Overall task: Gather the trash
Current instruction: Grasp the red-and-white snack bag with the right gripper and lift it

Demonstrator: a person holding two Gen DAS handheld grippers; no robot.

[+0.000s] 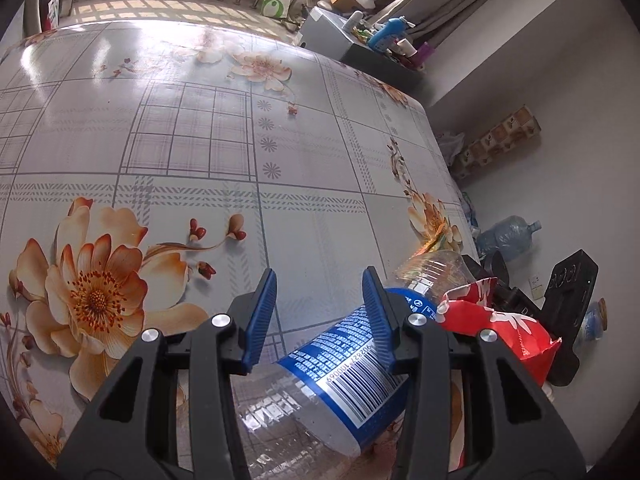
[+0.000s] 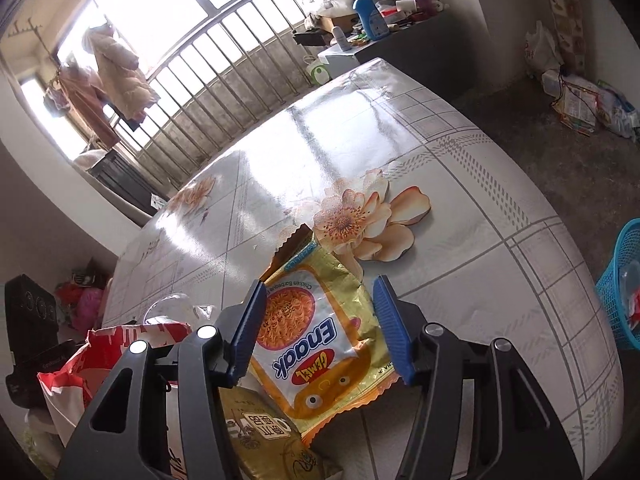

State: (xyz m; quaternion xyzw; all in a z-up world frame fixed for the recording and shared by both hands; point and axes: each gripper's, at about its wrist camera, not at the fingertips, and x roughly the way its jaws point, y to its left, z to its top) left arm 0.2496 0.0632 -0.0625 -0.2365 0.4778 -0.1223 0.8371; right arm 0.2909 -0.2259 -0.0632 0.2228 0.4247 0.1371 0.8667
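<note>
Two hand-held claws work over a worktop (image 1: pixel 168 128) covered in a grey checked cloth printed with orange flowers. The left claw (image 1: pixel 320 312) has its blue pads partly apart. A clear plastic bottle (image 1: pixel 340 380) with a blue label lies tilted beneath and between them, against the right-hand pad, while a gap shows at the left-hand pad; whether it is truly gripped cannot be told. Just beside the bottle sits a crumpled red and white wrapper (image 1: pixel 500 328). The right claw (image 2: pixel 320 320) is about half open, its pads on either side of a yellow Enaak noodle packet (image 2: pixel 320 340) lying flat on the worktop, the left pad touching its edge, the right pad just beside it. A tan packet (image 2: pixel 260 432) lies partly under it. A blue basket (image 2: pixel 620 292) stands off the worktop's right edge.
</note>
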